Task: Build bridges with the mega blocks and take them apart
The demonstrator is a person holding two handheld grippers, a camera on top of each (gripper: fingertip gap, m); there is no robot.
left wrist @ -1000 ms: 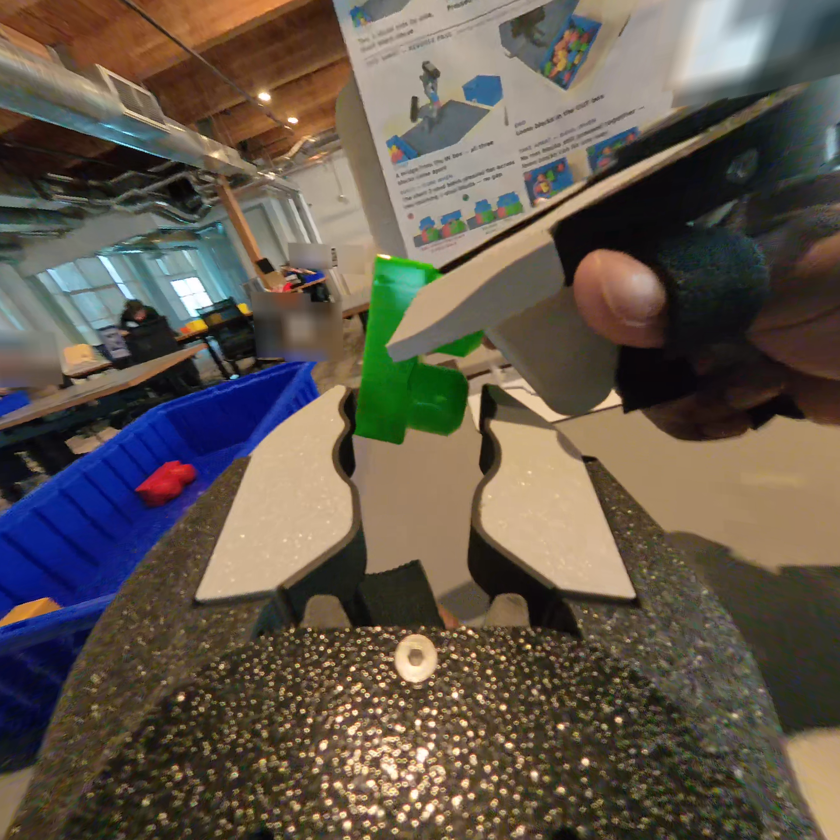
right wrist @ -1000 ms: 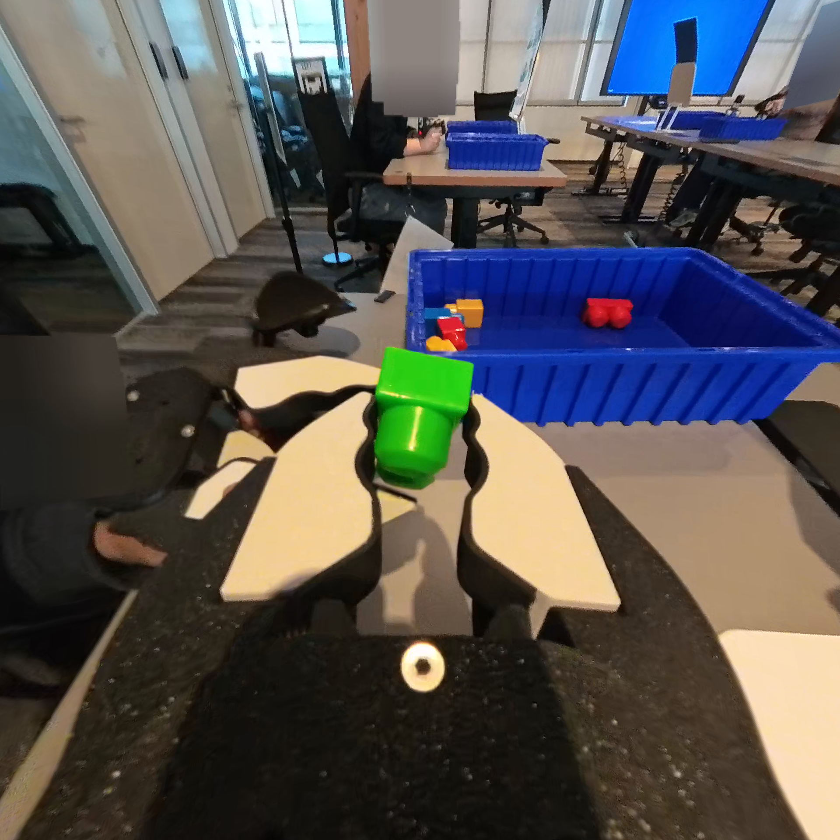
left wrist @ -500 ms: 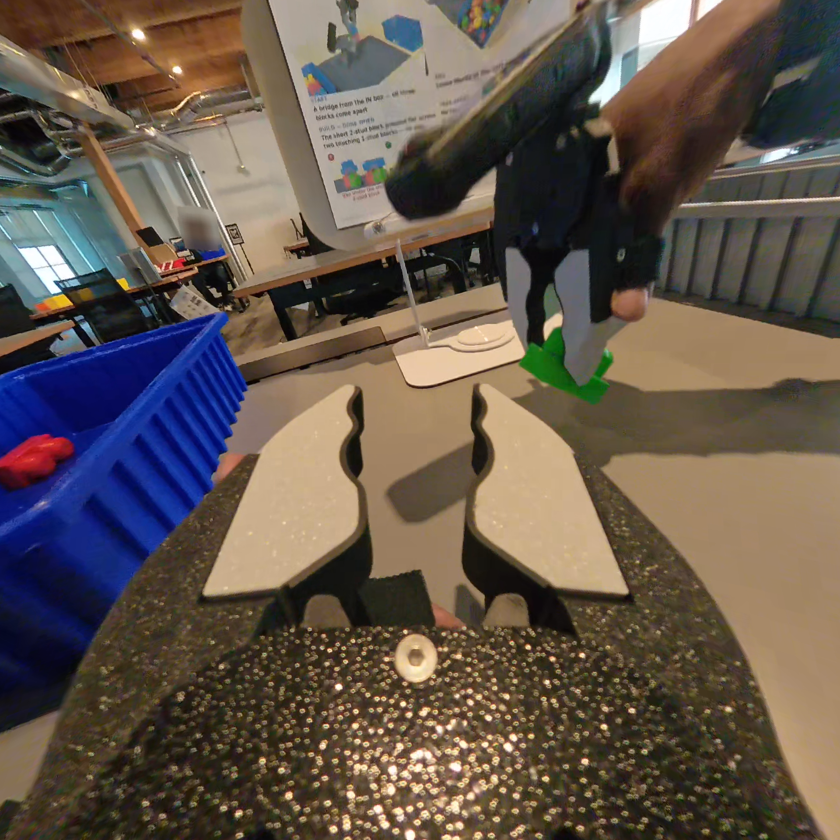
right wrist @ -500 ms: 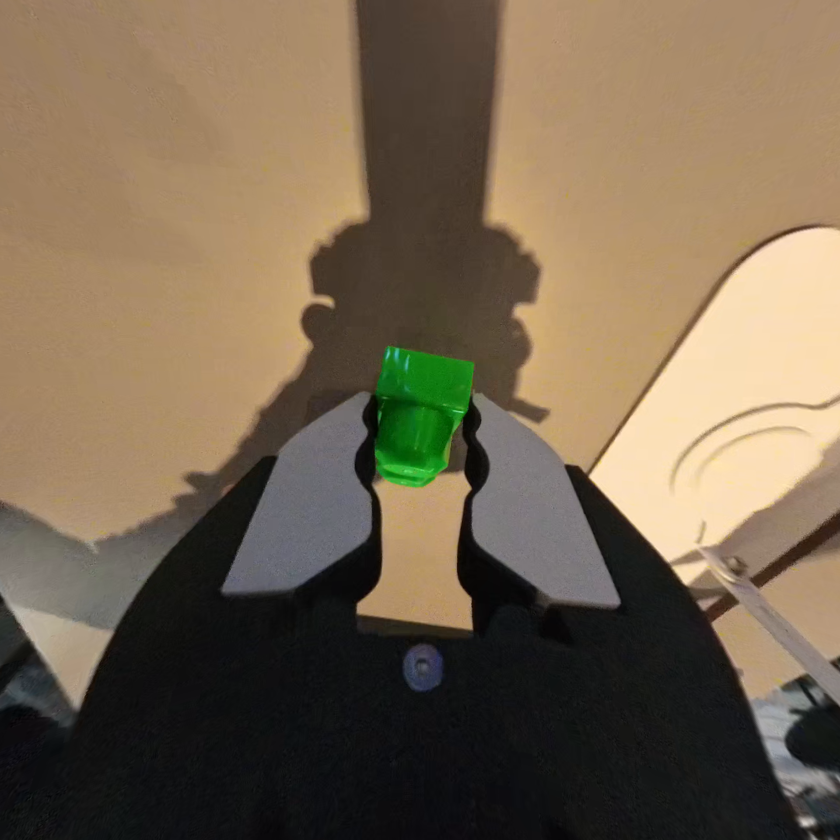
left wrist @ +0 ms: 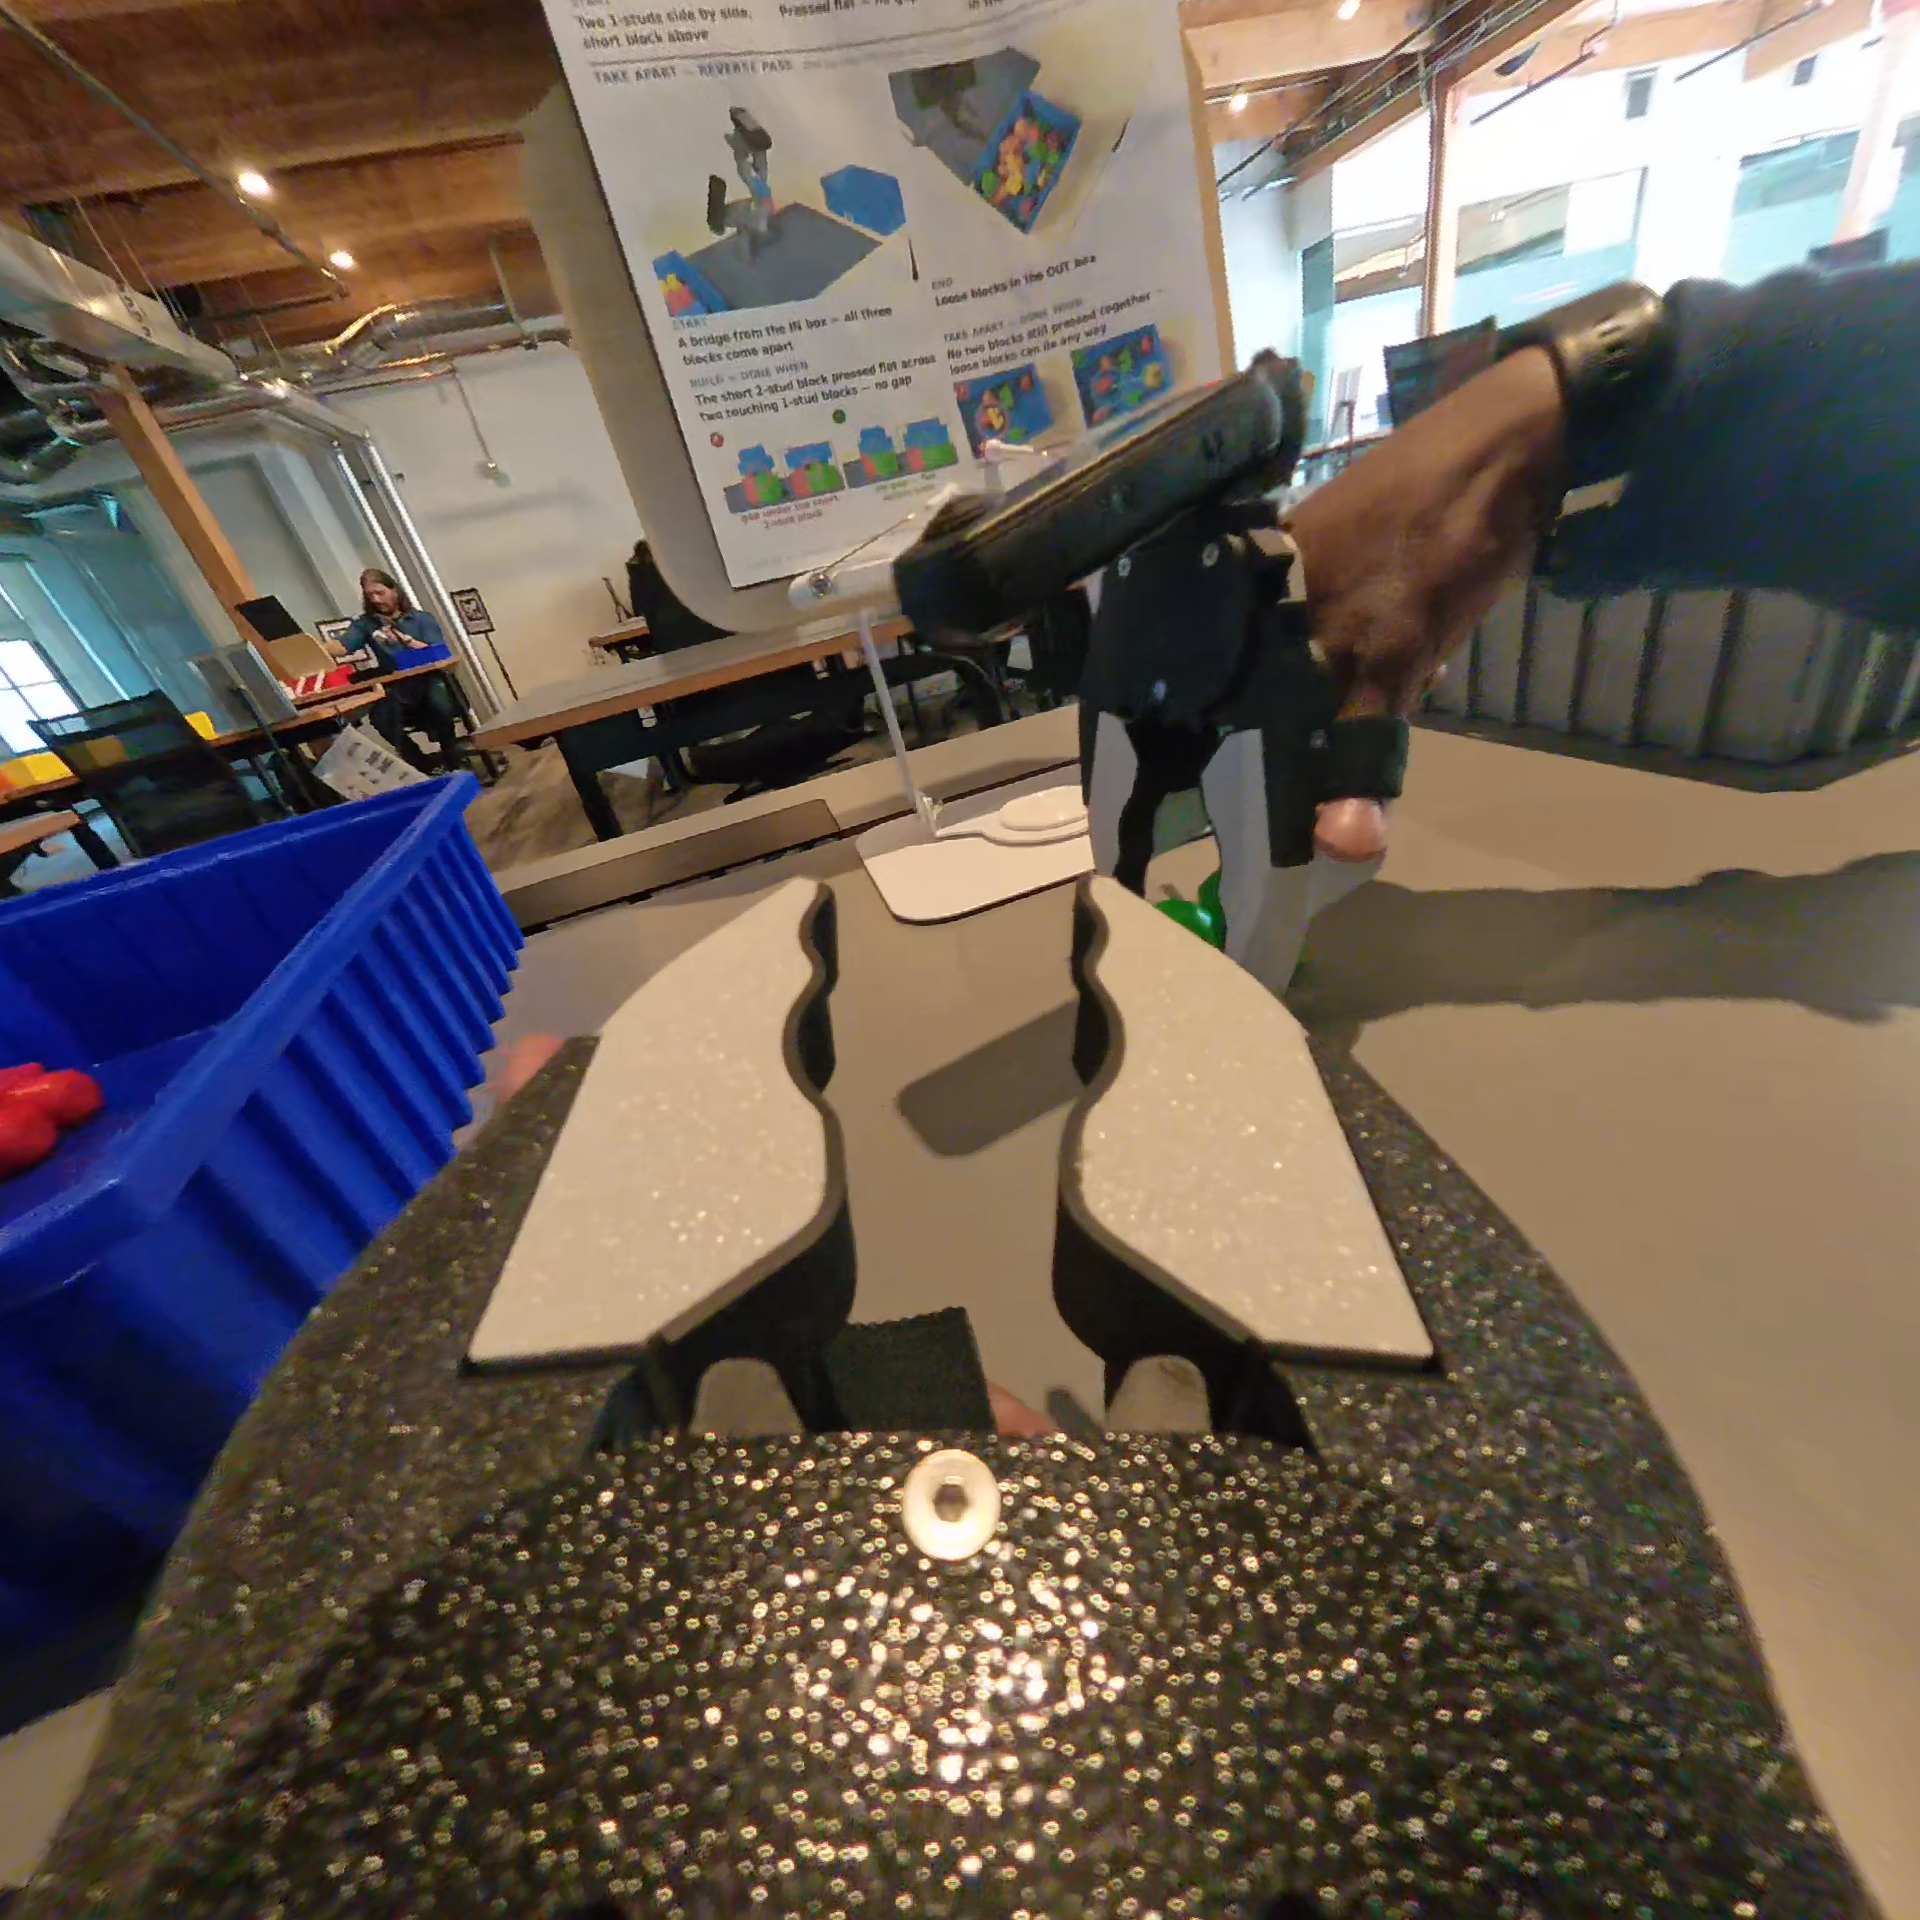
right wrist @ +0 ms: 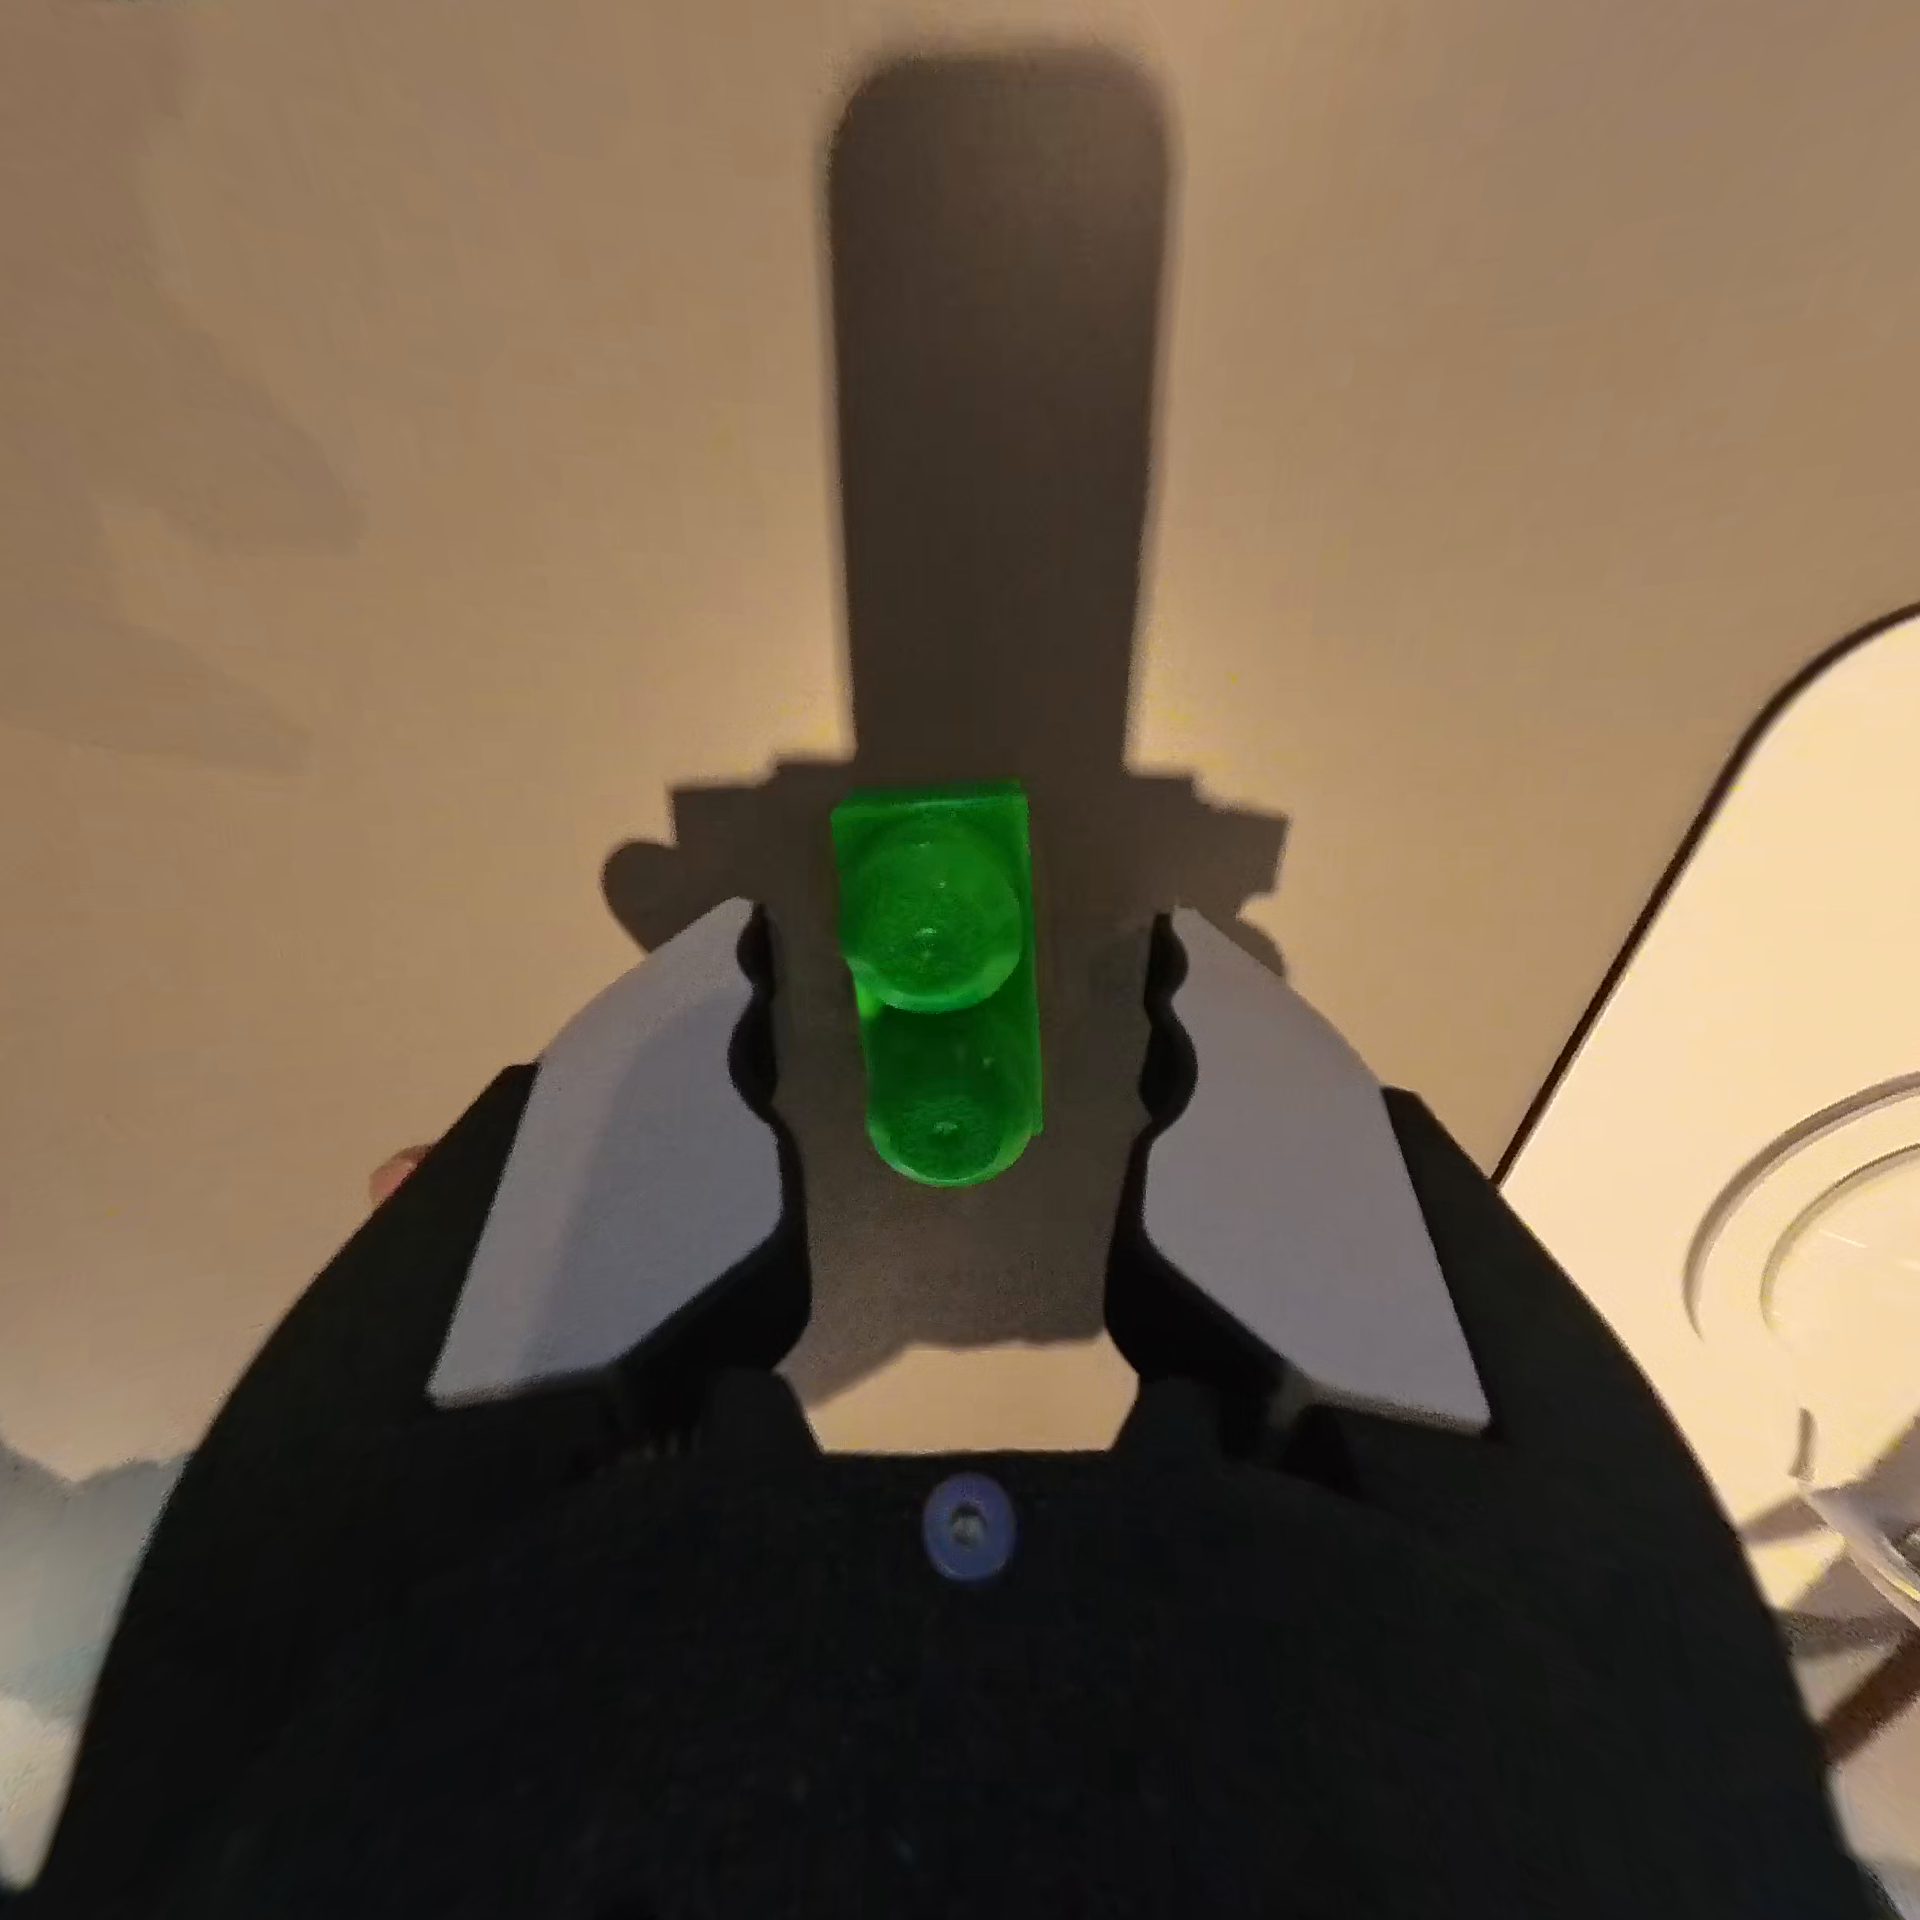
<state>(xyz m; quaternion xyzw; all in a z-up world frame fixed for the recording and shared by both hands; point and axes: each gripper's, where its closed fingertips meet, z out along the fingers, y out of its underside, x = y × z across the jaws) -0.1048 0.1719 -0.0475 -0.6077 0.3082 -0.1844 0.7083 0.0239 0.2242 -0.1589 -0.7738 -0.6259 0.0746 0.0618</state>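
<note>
A: Looking down the right gripper (right wrist: 956,1023), I see its pale fingers (right wrist: 634,1132) spread wide, pinching nothing, with the green two-stud plastic block (right wrist: 940,987) lying on the grey worktop (right wrist: 416,416) between the tips, studs up, touching neither side.

B: And the left gripper (left wrist: 951,997)?

A: Its fingers (left wrist: 686,1122) stand apart as well, with only bare worktop between them. Just to its left sits the ribbed blue plastic bin (left wrist: 312,1018), with a red block (left wrist: 36,1107) inside. Farther off in that view, the right gripper points downward, and a sliver of the green block shows at its fingertips. Beyond it stands a flat white stand base (left wrist: 977,862), carrying an instruction poster (left wrist: 883,260).

B: How would that block handle?

A: My guess is light and rigid: hollow moulded plastic, glossy, so somewhat slippery. It shouldn't dent or break under a firm squeeze.

B: Where would you take hold?

A: Across the two long flat sides, low on the body rather than on the rounded studs, which would likely let it roll or twist out. Centring the grip between the studs should keep it level for pressing onto others.
</note>
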